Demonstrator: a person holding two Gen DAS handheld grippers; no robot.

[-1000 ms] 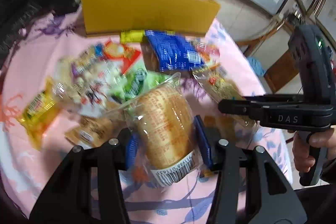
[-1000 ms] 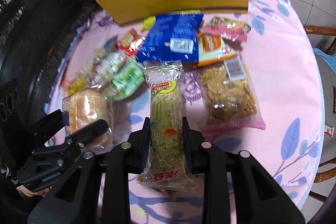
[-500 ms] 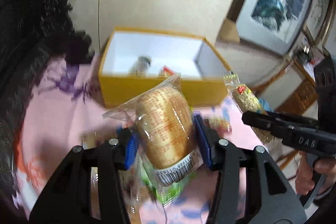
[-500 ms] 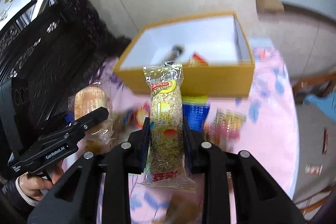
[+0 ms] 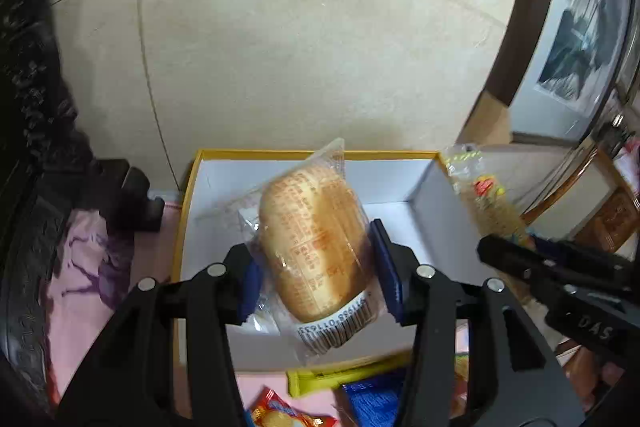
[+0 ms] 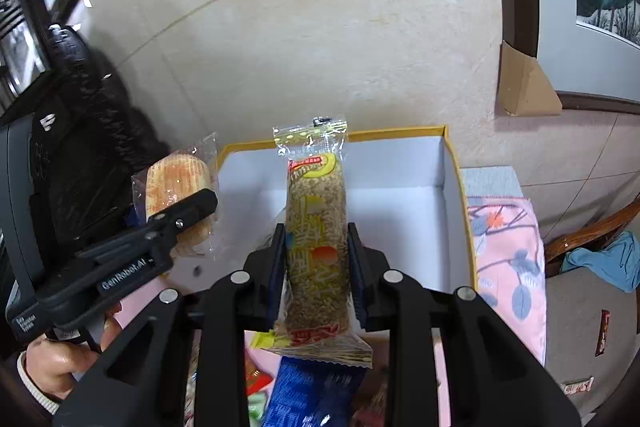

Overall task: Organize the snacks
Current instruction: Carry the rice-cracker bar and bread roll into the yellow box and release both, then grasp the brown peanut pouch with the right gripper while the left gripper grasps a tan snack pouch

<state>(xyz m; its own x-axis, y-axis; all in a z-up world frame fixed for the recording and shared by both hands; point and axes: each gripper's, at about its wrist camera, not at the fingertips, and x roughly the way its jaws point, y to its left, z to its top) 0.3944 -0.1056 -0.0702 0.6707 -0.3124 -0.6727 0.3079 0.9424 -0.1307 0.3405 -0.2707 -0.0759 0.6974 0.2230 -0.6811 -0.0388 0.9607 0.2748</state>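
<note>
Two grippers: I hold both over the box, each clamped on one snack.
Left gripper [image 5: 318, 269]: blue pads pressed on both sides of the bun; I see it hanging above the box's left half, barcode end toward me.
Bun [image 5: 312, 239]: round, golden, in clear printed wrap; clear of the box floor.
Right gripper [image 6: 317, 263]: jaws closed tight on the bar, which stands upright between them over the box's middle.
Bar [image 6: 316, 247]: long grain bar in clear wrap, yellow and red print; its top reaches past the box's far wall.
Box [image 6: 454, 163]: yellow outside, white inside, open-topped, at the table's far edge by the wall.
Table [image 6: 508, 251]: pink floral cloth.
Loose snacks: blue pack [image 6: 312, 391] and yellow stick [image 5: 344, 373] at the box's near wall.
Hand [image 6: 60, 363]: mine, on the left handle.
</note>
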